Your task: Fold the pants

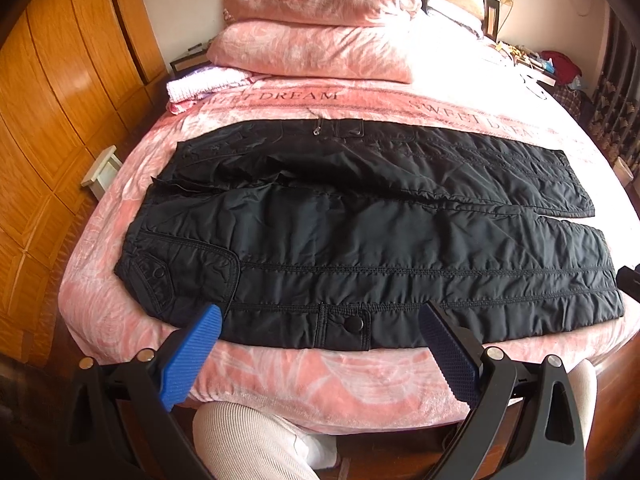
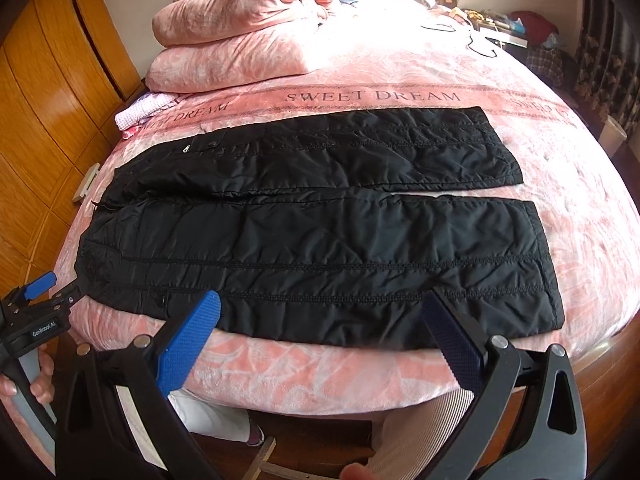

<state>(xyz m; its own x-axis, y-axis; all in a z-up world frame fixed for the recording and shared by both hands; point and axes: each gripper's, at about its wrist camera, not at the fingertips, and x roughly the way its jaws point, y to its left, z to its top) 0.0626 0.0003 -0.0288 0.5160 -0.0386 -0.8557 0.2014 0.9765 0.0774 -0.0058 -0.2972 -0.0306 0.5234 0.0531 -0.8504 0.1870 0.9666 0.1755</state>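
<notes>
Black padded pants (image 1: 360, 240) spread flat across the bed (image 1: 320, 384), waist toward the left edge, legs side by side reaching right, lower leg right along the near edge. Left claw (image 1: 324, 320) wide open over that edge, gripping nothing. Right claw (image 2: 324, 308) same deal, spread apart, empty. Pillows (image 1: 316, 28) stacked at the far edge.

Pink pillows (image 1: 316, 20) stacked at bedhead; wooden wardrobe (image 1: 60, 92) beside bed (image 1: 280, 380).

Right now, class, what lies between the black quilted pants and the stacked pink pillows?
In both views, only pink bedspread printed "SWEET DREAM" separates the black quilted pants from the stacked pink pillows.
</notes>
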